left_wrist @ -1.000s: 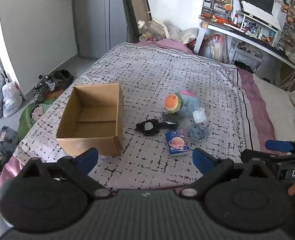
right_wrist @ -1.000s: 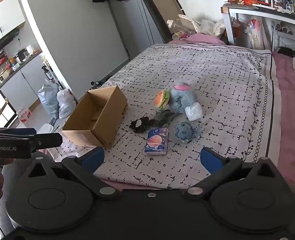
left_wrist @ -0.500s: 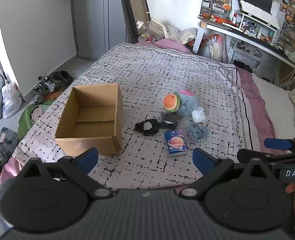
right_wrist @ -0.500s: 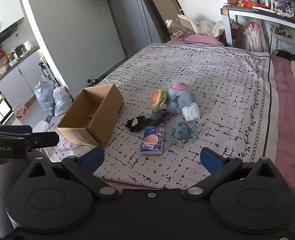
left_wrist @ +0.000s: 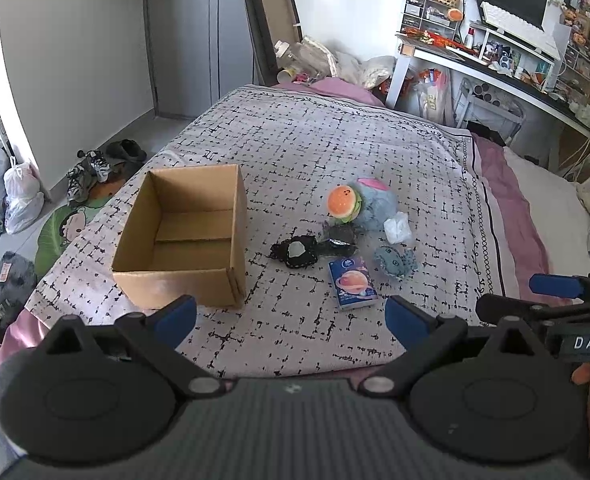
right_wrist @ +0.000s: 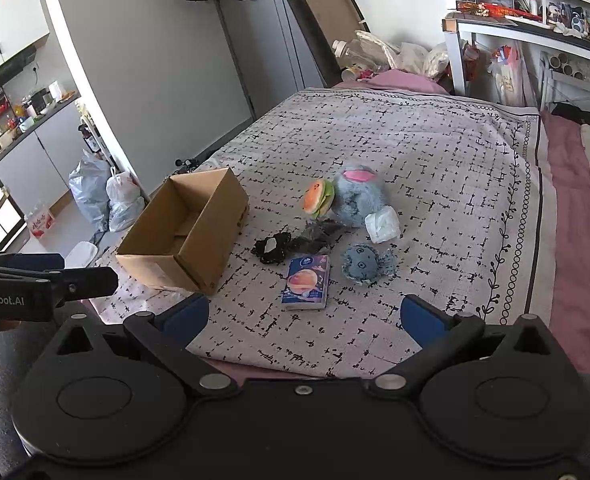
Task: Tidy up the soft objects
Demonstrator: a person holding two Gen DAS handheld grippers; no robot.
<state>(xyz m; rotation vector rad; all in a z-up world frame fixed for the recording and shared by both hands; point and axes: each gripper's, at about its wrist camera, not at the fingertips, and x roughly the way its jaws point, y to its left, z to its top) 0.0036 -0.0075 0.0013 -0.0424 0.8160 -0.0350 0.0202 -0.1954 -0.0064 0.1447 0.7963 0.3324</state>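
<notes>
1. Soft objects lie in a loose cluster on the bed (left_wrist: 335, 140), ahead of both grippers: a burger plush (left_wrist: 344, 203) leaning against a blue plush (left_wrist: 375, 202), a white tissue wad (left_wrist: 397, 230), a small blue octopus toy (left_wrist: 393, 261), a black fabric piece (left_wrist: 295, 252) and a tissue pack (left_wrist: 353, 283).
2. The cardboard box (left_wrist: 183, 240) stands open and empty, ahead and to the left of the left gripper (left_wrist: 291, 316), just beside the cluster.
3. Both the left gripper and the right gripper (right_wrist: 303, 312) hover with jaws spread wide, holding nothing, short of the near bed edge.
4. The task looks barely begun: nothing is in the box, and this appears to be the approach before a first pick.
5. The next move likely calls for reaching forward and down onto the nearest item, the tissue pack, directly ahead of the right gripper.
6. Room is generous: the blanket ahead is bare around the cluster, and the box's near wall is the only edge to clear.
</notes>
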